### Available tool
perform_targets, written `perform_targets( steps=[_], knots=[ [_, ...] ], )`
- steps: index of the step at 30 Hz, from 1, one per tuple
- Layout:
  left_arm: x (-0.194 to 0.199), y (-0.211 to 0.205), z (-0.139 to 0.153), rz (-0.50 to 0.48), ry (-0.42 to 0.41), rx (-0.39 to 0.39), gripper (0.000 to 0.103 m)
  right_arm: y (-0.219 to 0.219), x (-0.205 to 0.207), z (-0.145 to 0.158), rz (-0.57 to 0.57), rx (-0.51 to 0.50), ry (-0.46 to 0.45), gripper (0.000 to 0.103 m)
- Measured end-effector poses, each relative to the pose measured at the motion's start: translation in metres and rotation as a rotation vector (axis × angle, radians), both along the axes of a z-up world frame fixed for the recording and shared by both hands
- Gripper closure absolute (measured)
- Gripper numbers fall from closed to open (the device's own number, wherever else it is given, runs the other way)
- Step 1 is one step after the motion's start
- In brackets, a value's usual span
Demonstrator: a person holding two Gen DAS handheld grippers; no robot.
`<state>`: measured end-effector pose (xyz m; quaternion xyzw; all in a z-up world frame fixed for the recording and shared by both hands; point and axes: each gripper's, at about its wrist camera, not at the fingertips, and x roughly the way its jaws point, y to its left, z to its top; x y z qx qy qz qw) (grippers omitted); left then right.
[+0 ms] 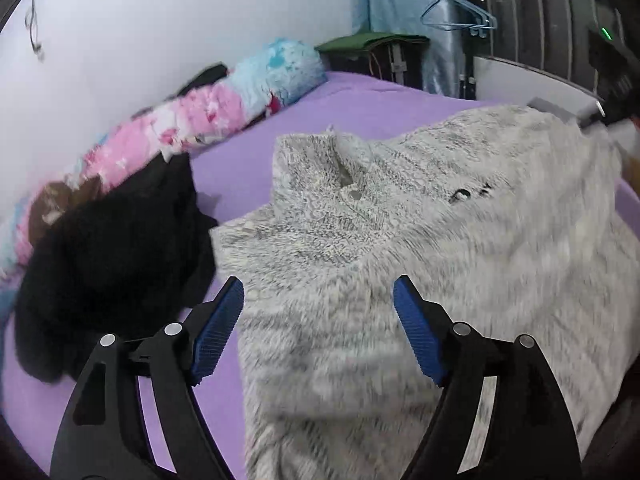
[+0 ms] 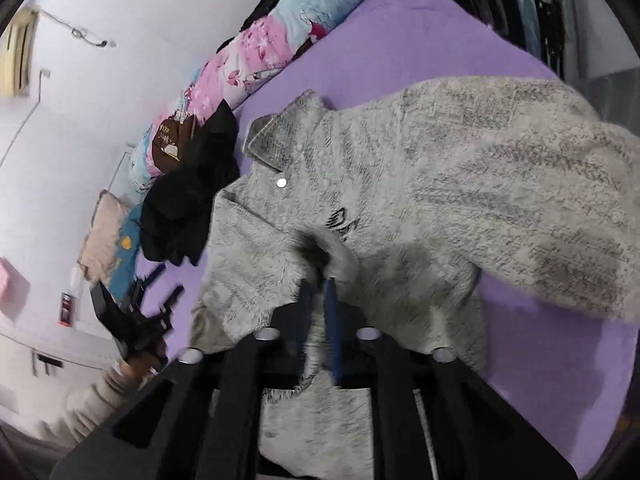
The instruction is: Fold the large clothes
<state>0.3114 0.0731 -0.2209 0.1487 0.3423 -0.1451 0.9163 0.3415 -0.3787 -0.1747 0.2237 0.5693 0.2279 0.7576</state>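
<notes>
A large fuzzy grey sweater (image 1: pixel 420 240) lies spread on the purple bed (image 1: pixel 380 104), collar toward the far side. My left gripper (image 1: pixel 318 300) is open and empty, hovering above the sweater's near left edge. It also shows small at the left of the right wrist view (image 2: pixel 166 292). My right gripper (image 2: pixel 320 284) is shut on a fold of the grey sweater (image 2: pixel 440 184) and lifts it off the purple bed (image 2: pixel 552 344), so the cloth bunches around its blue pads.
A black garment (image 1: pixel 112 248) lies heaped left of the sweater. A rolled pink and blue blanket (image 1: pixel 208 108) runs along the white wall. A dark rack with blue hangers (image 1: pixel 460 16) stands beyond the bed's far corner.
</notes>
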Motion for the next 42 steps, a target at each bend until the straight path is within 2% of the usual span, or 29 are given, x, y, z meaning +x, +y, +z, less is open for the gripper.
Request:
perform_targets(
  steps=[3,5,6,8,9,10,11,14,16,18,21,23,24,25,26,27,29,32,34,36,38,42],
  knots=[
    [0.030,-0.003,-0.009,0.018,0.080,-0.049,0.029,-0.001,-0.005,-0.027,-0.004,-0.096,0.046,0.095],
    [0.038,-0.004,-0.016,0.031,0.115,-0.092,0.029,-0.002,-0.009,-0.032,-0.023,-0.086,0.054,0.093],
    [0.040,-0.003,-0.018,0.034,0.124,-0.120,0.028,0.000,-0.010,-0.031,-0.030,-0.090,0.048,0.089],
    [0.044,0.000,-0.024,0.057,0.144,-0.159,0.023,0.004,-0.015,-0.024,-0.026,-0.083,0.013,0.052],
    [0.047,0.000,-0.028,0.066,0.157,-0.168,0.021,0.011,-0.015,-0.017,-0.029,-0.060,-0.017,0.044],
    [0.047,0.000,-0.032,0.076,0.169,-0.170,0.019,0.013,-0.019,-0.012,-0.026,-0.050,-0.033,0.028],
    [0.051,0.001,-0.038,0.086,0.188,-0.167,0.014,0.020,-0.021,-0.009,-0.018,-0.034,-0.052,0.024],
    [0.054,0.000,-0.051,0.101,0.227,-0.169,0.008,0.047,-0.021,-0.015,0.037,0.012,-0.060,0.017],
    [0.059,0.001,-0.066,0.131,0.288,-0.174,0.006,0.064,-0.023,-0.036,0.070,0.021,-0.015,0.017],
    [0.062,0.004,-0.078,0.163,0.326,-0.187,0.006,0.074,-0.021,-0.066,0.079,-0.014,0.040,0.017],
    [0.060,0.004,-0.093,0.178,0.323,-0.177,0.006,0.068,-0.023,-0.096,0.047,-0.013,0.088,0.018],
    [0.059,-0.001,-0.102,0.177,0.319,-0.124,0.006,0.064,-0.024,-0.106,0.038,0.017,0.089,0.018],
    [0.058,-0.003,-0.106,0.178,0.316,-0.098,0.005,0.067,-0.027,-0.108,0.057,0.009,0.054,0.017],
    [0.056,-0.004,-0.110,0.185,0.304,-0.096,0.005,0.072,-0.031,-0.108,0.090,0.000,0.016,0.009],
    [0.055,-0.002,-0.111,0.191,0.295,-0.111,0.005,0.079,-0.036,-0.107,0.131,-0.040,-0.017,0.007],
    [0.054,-0.001,-0.112,0.197,0.291,-0.128,0.005,0.094,-0.041,-0.106,0.194,-0.150,-0.056,0.007],
    [0.053,0.001,-0.113,0.207,0.292,-0.142,0.005,0.103,-0.043,-0.104,0.186,-0.213,-0.054,0.006],
    [0.055,0.001,-0.110,0.225,0.322,-0.137,0.005,0.091,-0.034,-0.107,0.080,-0.124,0.006,0.005],
    [0.057,0.000,-0.106,0.234,0.347,-0.123,0.006,0.086,-0.033,-0.108,0.052,-0.082,0.006,0.005],
    [0.057,-0.003,-0.100,0.242,0.368,-0.105,0.006,0.088,-0.035,-0.105,0.106,-0.105,-0.014,0.005],
    [0.053,-0.004,-0.090,0.249,0.382,-0.137,0.006,0.089,-0.037,-0.100,0.133,-0.122,-0.018,0.006],
    [0.034,-0.015,-0.064,0.239,0.347,-0.137,0.006,0.079,-0.048,-0.076,0.075,-0.122,-0.013,0.006]
  ],
)
